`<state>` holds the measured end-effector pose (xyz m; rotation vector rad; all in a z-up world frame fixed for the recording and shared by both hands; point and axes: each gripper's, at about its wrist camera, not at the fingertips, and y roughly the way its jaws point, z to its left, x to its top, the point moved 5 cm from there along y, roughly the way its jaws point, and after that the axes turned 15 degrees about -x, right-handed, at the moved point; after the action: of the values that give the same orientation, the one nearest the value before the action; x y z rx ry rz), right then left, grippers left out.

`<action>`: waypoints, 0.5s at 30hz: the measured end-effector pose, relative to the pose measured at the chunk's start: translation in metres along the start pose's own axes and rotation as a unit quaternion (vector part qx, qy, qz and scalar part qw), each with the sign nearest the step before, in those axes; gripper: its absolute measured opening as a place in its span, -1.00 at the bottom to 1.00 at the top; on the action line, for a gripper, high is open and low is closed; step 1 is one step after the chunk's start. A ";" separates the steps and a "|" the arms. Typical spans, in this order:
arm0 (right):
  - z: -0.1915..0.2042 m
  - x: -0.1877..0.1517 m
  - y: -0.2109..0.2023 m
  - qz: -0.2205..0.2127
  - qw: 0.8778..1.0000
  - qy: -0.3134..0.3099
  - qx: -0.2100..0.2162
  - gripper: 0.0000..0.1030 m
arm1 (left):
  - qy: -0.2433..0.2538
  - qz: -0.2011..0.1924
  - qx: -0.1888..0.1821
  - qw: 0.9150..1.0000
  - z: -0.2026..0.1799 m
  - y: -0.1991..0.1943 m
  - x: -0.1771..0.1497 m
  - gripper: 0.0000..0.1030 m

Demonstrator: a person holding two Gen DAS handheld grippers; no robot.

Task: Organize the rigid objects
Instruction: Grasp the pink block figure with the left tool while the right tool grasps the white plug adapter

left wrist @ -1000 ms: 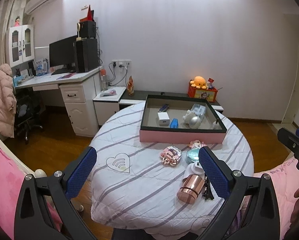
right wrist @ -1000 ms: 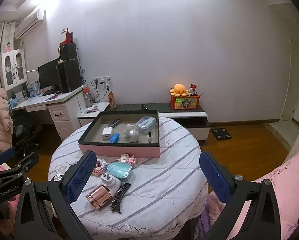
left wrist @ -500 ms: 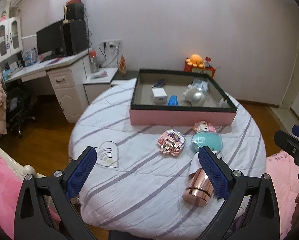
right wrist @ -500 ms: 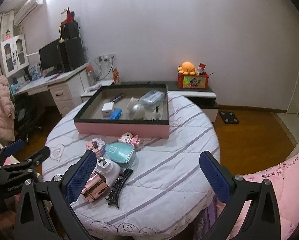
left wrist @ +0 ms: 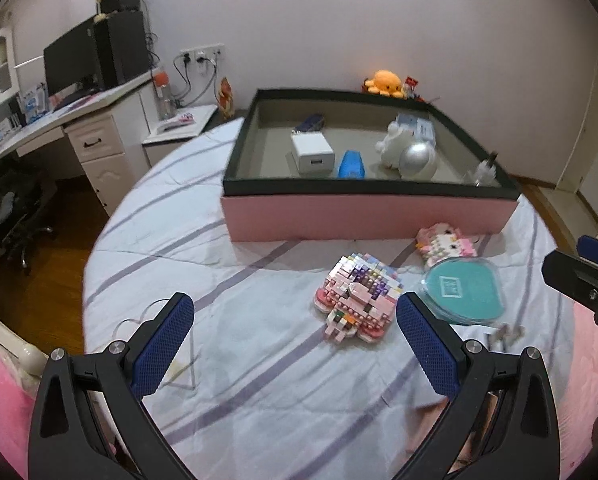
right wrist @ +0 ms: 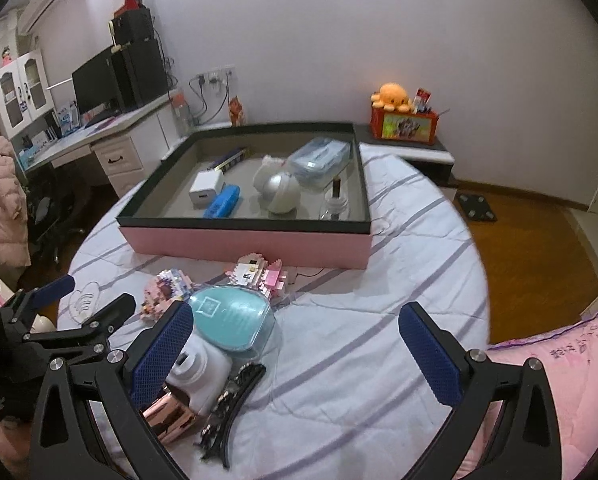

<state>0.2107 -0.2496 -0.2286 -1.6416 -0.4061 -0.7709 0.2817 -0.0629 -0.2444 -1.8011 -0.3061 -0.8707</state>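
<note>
I had the left gripper spread wide, nothing in it, low over the striped cloth, angled toward the pink brick figure, which lay flat just ahead, a bit right of centre, short of the pink box. My read: light but brittle, studs could pop off w/ a hard squeeze, so best pinch across its flat body edges, not the small legs. Right gripper also spread, empty, hovering above the teal case, white camera and black hair clip. Teal case looked smooth, prob slippery. Both tools pointed at the box, fingers level.
</note>
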 end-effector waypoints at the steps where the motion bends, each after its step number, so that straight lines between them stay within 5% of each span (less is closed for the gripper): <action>1: 0.002 0.000 0.008 0.009 1.000 -0.001 0.005 1.00 | 0.000 0.005 -0.002 1.000 0.001 0.006 -0.001 0.96; 11: 0.026 -0.006 0.052 0.075 0.995 -0.017 0.066 0.83 | 0.000 0.027 -0.049 0.998 -0.006 0.034 -0.001 0.90; 15: 0.035 -0.007 0.056 0.085 0.992 -0.024 0.085 0.81 | 0.002 0.037 -0.068 0.997 -0.006 0.036 -0.003 0.71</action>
<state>0.2510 -0.2272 -0.2760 -1.5154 -0.3514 -0.5546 0.2976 -0.0821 -0.2707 -1.9234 -0.1807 -0.8597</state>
